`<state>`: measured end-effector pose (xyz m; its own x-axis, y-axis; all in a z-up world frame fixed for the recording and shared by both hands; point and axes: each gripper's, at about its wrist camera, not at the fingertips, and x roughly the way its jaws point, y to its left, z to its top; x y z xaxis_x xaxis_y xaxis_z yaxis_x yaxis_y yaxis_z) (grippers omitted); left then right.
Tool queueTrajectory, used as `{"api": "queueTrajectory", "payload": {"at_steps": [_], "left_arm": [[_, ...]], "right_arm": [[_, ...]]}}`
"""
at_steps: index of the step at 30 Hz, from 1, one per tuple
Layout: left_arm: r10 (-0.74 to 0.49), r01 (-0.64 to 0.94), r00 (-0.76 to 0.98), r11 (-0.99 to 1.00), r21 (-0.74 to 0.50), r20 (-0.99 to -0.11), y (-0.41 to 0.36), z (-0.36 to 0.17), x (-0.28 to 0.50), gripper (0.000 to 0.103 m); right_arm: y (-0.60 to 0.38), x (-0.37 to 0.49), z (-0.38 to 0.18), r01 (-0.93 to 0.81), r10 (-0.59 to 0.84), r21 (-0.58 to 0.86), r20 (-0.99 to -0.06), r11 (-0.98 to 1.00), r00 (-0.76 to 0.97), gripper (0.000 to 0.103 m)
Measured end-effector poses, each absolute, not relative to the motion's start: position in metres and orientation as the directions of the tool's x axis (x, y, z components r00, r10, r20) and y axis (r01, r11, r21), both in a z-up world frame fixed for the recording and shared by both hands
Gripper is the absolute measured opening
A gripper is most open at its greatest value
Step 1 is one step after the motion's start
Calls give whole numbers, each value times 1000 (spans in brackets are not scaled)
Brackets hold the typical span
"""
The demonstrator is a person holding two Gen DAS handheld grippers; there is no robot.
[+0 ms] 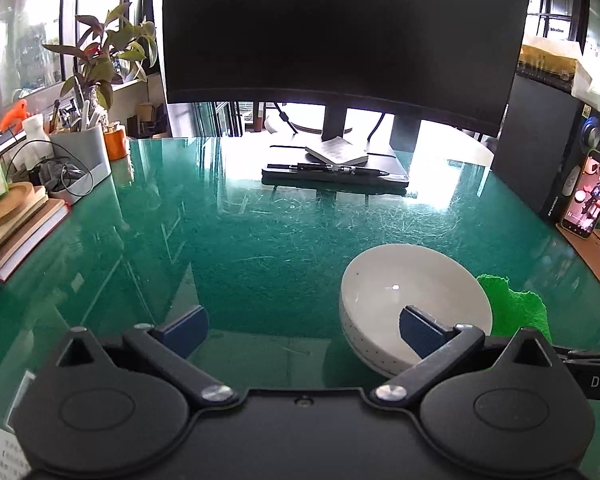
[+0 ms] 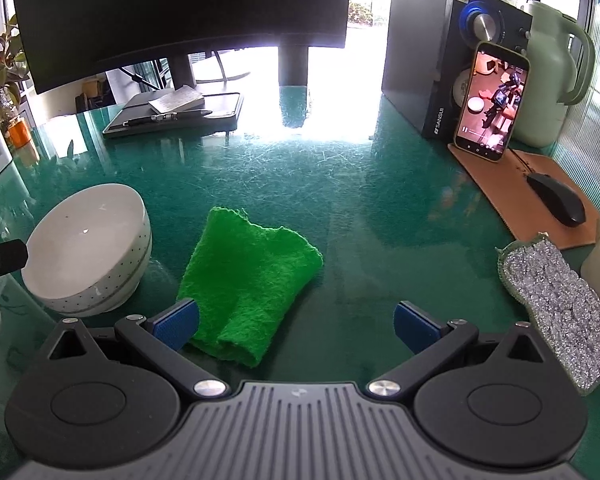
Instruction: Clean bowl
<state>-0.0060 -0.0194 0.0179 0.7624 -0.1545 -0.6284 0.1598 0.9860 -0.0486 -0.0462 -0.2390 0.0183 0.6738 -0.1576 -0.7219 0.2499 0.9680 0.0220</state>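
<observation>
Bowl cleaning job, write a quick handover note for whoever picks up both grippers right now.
Left gripper: open, empty, its right finger over the near rim of the bowl, no grip.
Right gripper: open, empty, hovering at the near end of the green cloth.
White bowl: upright on the green desk, left of the cloth, looks empty.
Silver scrub pad: lying at the right, untouched.
Done: nothing visible beyond lining up both grippers.
Left: grip the bowl, pick up the cloth, wipe the inside.
</observation>
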Motion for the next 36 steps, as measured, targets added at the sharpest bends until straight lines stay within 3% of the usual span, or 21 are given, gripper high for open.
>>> {"api": "queueTrajectory", "payload": {"at_steps": [36], "left_arm": [[-193,209,745,977,-51,-639,-23,16,-10,103]], "right_arm": [[-236,-46,19,234,-131,41,-727,971,674,103]]}}
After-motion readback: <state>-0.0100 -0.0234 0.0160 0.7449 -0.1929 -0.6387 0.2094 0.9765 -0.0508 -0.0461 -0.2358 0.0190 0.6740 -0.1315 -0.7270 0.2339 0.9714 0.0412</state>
